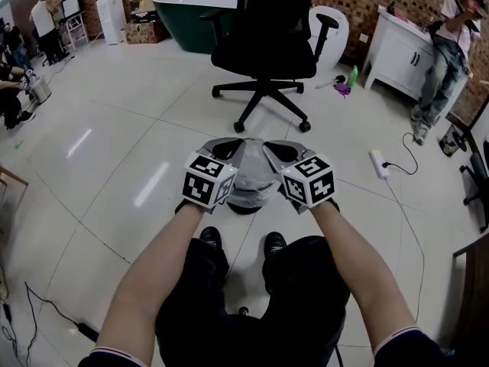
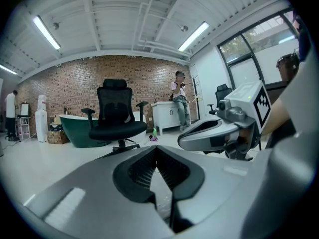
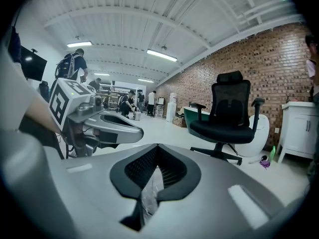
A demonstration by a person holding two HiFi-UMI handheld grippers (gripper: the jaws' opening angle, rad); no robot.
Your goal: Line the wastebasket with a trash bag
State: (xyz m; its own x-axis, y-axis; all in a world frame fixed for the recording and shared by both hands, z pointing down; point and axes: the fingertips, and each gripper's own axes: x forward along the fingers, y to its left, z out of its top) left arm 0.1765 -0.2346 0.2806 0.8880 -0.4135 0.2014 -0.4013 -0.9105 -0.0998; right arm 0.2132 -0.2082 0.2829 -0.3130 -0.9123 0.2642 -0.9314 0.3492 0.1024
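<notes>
A grey translucent trash bag (image 1: 253, 176) hangs bunched between my two grippers, over a dark wastebasket (image 1: 244, 207) that only peeks out beneath it on the floor. My left gripper (image 1: 228, 148) is shut on the bag's left side. In the left gripper view its jaws (image 2: 157, 149) are closed, with a thin strip of bag film (image 2: 163, 193) between the pads. My right gripper (image 1: 278, 151) is shut on the right side. Crinkled plastic (image 3: 149, 195) shows between its closed jaws (image 3: 157, 147). The two grippers stand close side by side, each visible in the other's view.
A black office chair (image 1: 267, 44) stands just beyond the basket, with a green bathtub (image 1: 191, 14) behind it. A white cabinet (image 1: 401, 52) and a standing person (image 1: 443, 60) are at the right. A power strip (image 1: 378, 163) with its cable lies on the tiles. My shoes (image 1: 210, 238) are near the basket.
</notes>
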